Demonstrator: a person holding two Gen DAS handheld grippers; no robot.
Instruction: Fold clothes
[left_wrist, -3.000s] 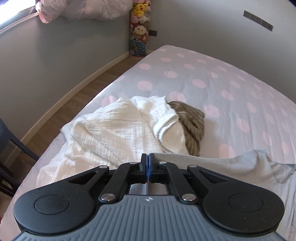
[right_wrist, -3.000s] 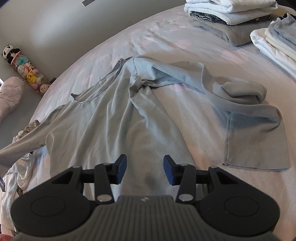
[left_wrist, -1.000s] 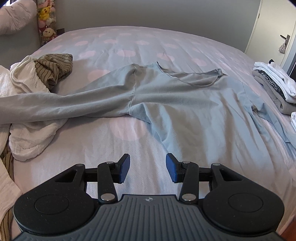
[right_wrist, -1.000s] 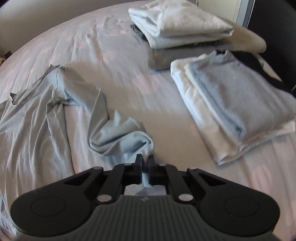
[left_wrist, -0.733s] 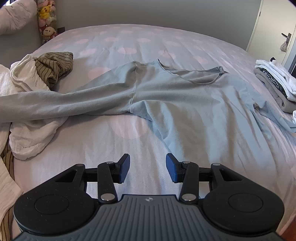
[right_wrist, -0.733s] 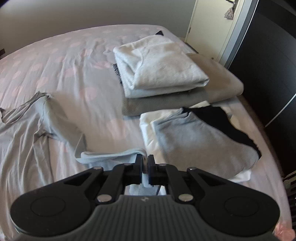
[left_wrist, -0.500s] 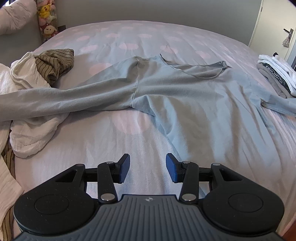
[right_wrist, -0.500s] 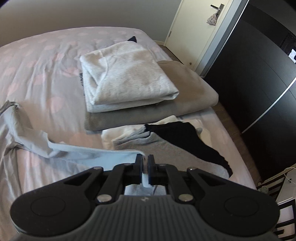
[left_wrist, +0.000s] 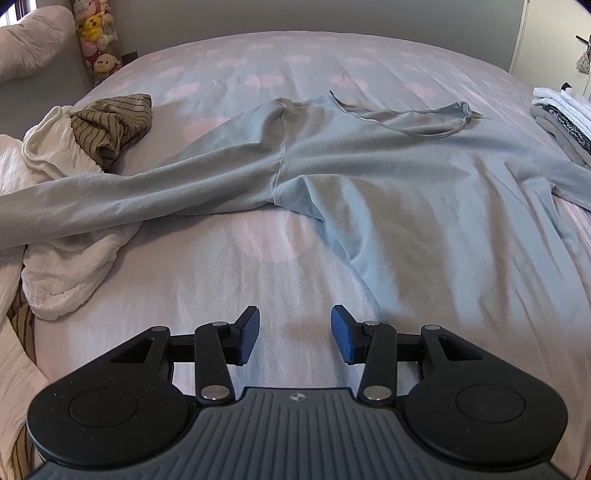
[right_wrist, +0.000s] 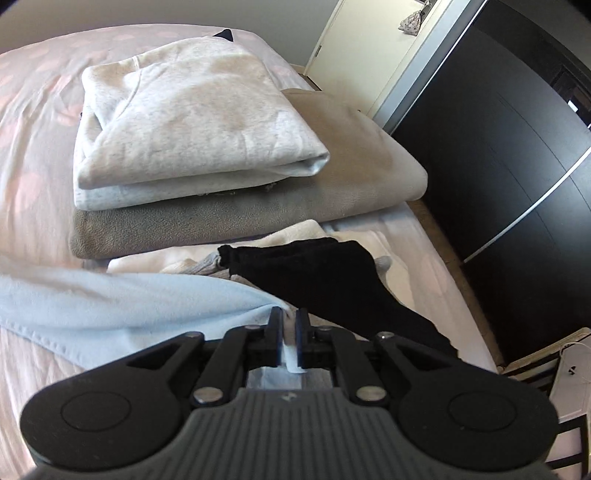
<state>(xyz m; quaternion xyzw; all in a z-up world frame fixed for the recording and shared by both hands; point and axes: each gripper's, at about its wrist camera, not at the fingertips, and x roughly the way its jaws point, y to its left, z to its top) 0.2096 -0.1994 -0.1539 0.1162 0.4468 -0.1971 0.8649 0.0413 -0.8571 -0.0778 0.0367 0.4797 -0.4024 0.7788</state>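
Note:
A light blue long-sleeved shirt (left_wrist: 406, 184) lies spread face up on the spotted bed sheet (left_wrist: 184, 288), its left sleeve (left_wrist: 110, 195) stretched out over a crumpled white garment. My left gripper (left_wrist: 294, 325) hovers open over bare sheet just short of the shirt's side edge, holding nothing. In the right wrist view the shirt's other sleeve (right_wrist: 129, 306) runs in from the left, and its cuff sits between the fingers of my right gripper (right_wrist: 290, 321). Those jaws are opening, with a narrow gap showing around the cuff.
Folded piles lie ahead of the right gripper: a pale grey sweatshirt (right_wrist: 184, 122) on a grey fleece (right_wrist: 221, 221), and a black garment (right_wrist: 321, 269) on a lower pile. A dark wardrobe (right_wrist: 498, 166) stands beyond the bed's edge. Crumpled white (left_wrist: 62, 266) and striped (left_wrist: 114, 125) clothes lie at left.
My right gripper has swung right with the sleeve cuff, drawing the sleeve out toward the folded piles, and its jaws have parted slightly. The left gripper has stayed open in place.

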